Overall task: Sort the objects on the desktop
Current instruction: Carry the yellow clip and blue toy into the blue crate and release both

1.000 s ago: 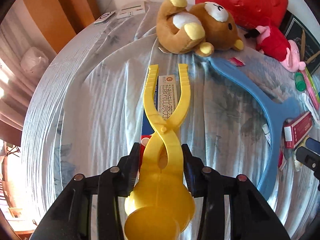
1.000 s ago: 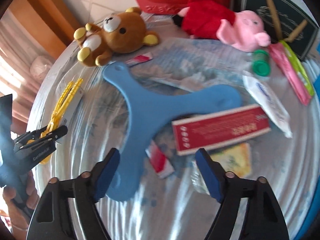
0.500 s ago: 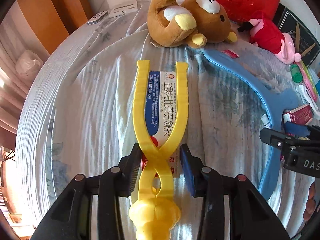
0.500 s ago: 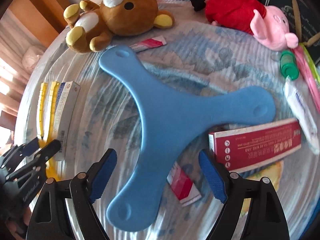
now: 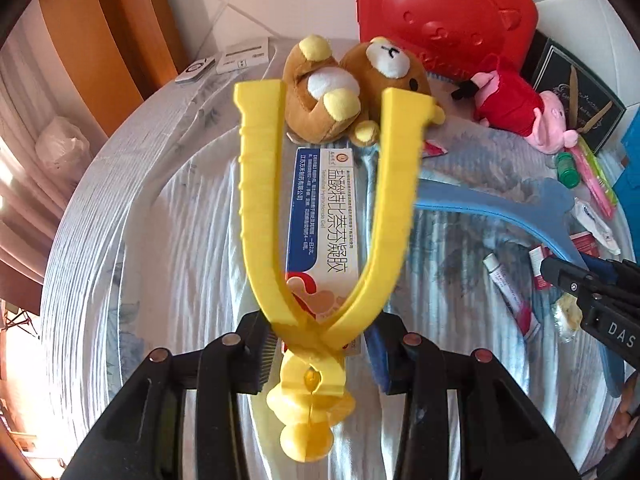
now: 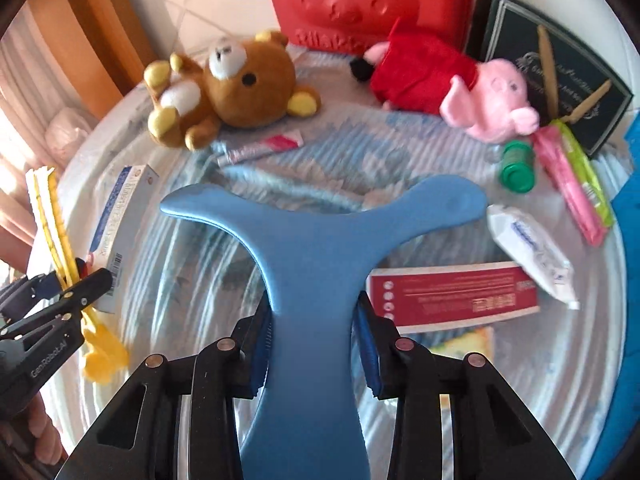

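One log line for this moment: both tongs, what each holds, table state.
left tongs: shut on yellow snowball clamp | right tongs: just closed on blue three-armed boomerang | table: plush toys, boxes, tubes unsorted

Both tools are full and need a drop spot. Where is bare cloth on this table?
The widest bare cloth lies left of the yellow tongs and medicine box, out to the table edge. The right side is crowded: blue three-armed toy, red box, wipes pack, green bottle.

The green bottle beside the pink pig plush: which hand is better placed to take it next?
Probably neither yet: both are full. The right gripper holds the blue three-armed toy, but the green bottle lies on its side.
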The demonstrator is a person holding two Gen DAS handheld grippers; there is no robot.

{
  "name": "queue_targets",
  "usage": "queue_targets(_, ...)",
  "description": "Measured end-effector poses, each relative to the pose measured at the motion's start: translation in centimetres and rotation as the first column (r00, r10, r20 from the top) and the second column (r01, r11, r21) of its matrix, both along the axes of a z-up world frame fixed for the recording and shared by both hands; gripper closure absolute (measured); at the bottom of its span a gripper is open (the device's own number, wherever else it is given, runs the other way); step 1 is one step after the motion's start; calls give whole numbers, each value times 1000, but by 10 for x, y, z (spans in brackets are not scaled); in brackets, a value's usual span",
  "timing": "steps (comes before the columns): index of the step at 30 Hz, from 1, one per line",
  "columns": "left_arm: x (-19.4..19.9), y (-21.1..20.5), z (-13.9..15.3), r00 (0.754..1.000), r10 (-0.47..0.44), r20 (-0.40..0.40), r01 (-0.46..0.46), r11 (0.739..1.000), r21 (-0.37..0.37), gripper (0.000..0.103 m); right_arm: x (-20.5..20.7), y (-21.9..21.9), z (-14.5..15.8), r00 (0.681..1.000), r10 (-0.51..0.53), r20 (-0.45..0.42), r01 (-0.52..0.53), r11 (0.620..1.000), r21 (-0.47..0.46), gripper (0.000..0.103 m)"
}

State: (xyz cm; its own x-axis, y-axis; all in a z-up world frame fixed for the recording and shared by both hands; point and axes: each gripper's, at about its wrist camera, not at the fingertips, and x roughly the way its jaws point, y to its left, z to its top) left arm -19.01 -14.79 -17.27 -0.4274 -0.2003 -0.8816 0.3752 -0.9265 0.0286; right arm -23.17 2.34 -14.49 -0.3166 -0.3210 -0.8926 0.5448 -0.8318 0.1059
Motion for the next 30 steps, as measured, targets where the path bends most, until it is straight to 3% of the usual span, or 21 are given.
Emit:
queue_targets(9,29,30,84,979,-42,-201,28,997,-72,65,30,36,83,981,-43,-189,27,996,-82,66)
queue_targets(14,43,55,120,960,-75,-270,49,994,-101,65,46,63,119,961,-91,-263,65,992,-105,66)
queue_targets(30,60,120,129,956,-166,-243,145,984,-102,65,78,139,142,938,-190,-289,157,978,-135,66)
